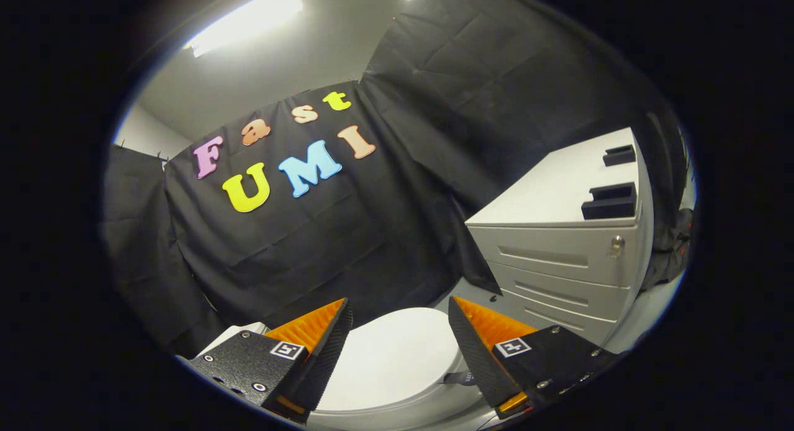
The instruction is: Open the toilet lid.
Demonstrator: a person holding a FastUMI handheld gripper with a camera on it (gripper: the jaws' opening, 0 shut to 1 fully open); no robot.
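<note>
The smooth white oval plastic toilet lid (391, 363) lies flat and closed over the bowl, below and between the gripper's (400, 322) spread fingers, which hang above it with a wide gap between.

Gripper (398, 310): two wedge-shaped fingers (477, 350), ridged inner faces, set apart. Textured mounting plates, silver screws, one square fiducial marker each.

The tool (397, 332) hangs with fingers spread above the closed toilet lid (391, 363), beside a drawer cabinet (558, 257).
</note>
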